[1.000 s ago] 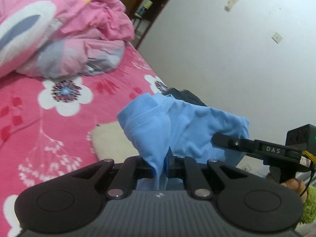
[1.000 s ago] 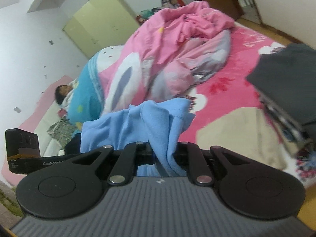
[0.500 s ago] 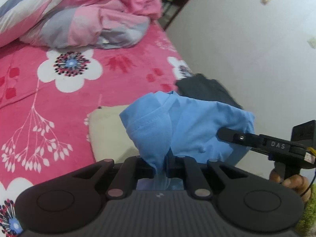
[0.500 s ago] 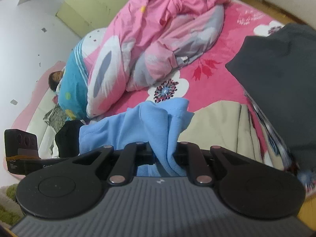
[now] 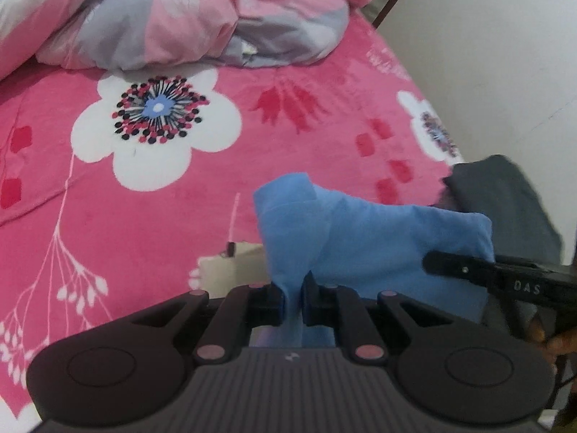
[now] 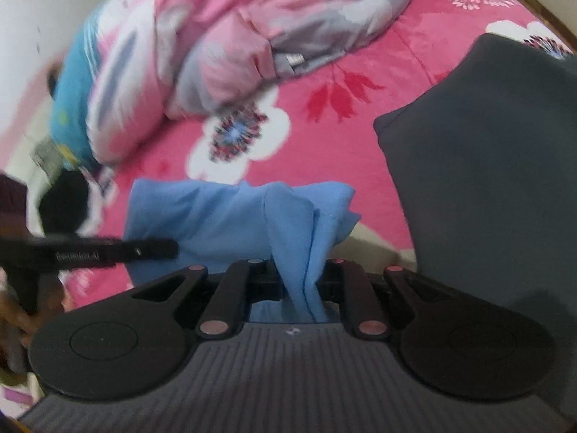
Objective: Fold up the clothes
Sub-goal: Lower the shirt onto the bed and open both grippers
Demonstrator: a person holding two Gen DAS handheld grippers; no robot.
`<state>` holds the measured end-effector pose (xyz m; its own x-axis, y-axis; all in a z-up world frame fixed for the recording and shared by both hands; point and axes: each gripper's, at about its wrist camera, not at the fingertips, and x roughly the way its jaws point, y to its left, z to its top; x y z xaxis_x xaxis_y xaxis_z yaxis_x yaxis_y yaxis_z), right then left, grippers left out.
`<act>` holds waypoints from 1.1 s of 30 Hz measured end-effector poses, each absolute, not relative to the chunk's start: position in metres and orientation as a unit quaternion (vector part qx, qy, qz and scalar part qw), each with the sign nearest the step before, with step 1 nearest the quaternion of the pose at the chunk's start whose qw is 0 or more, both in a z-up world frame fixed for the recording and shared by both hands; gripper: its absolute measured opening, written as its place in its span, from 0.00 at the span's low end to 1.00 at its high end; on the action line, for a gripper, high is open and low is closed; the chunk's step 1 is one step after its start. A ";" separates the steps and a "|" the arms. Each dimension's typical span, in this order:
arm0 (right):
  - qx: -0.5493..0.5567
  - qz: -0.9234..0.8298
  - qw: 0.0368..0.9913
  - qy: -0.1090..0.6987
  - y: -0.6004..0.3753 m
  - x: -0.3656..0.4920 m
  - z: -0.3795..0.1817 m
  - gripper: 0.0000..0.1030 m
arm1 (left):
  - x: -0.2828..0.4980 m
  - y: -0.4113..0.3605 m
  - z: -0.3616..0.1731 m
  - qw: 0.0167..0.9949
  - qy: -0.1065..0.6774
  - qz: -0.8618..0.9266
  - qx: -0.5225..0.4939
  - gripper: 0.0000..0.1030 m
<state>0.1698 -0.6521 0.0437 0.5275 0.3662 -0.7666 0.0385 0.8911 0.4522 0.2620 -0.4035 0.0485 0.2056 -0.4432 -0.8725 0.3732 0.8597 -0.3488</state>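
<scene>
This is a bedroom in a home. A bed fills most of both views, covered by a bright pink blanket (image 5: 151, 223) printed with large white flowers, with a rumpled pink and grey quilt (image 5: 202, 14) heaped at its far end. Plain white walls (image 5: 505, 72) stand close beside the bed, and a dark grey garment (image 6: 497, 180) and a beige cloth (image 5: 230, 270) lie on the blanket.

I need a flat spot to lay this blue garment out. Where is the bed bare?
Bare pink bedspread lies around the big white flower, bordered by the rumpled quilt behind and the beige cloth in front. It is crowded toward the wall, where the dark grey garment sits.
</scene>
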 end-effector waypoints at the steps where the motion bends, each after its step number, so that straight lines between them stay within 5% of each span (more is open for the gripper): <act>1: 0.206 0.094 0.847 0.482 -0.651 0.174 0.039 0.09 | 0.267 -0.405 0.043 0.774 0.577 -0.258 -0.028 0.09; 21: 0.156 0.056 0.838 0.519 -0.645 0.207 -0.002 0.13 | 0.302 -0.411 -0.006 0.753 0.607 -0.254 -0.013 0.08; 30: 0.082 0.011 0.845 0.528 -0.630 0.213 0.017 0.32 | 0.315 -0.392 -0.001 0.766 0.599 -0.225 -0.057 0.37; 33: 0.064 -0.001 0.854 0.517 -0.627 0.216 0.026 0.48 | 0.319 -0.389 0.004 0.774 0.592 -0.216 -0.063 0.42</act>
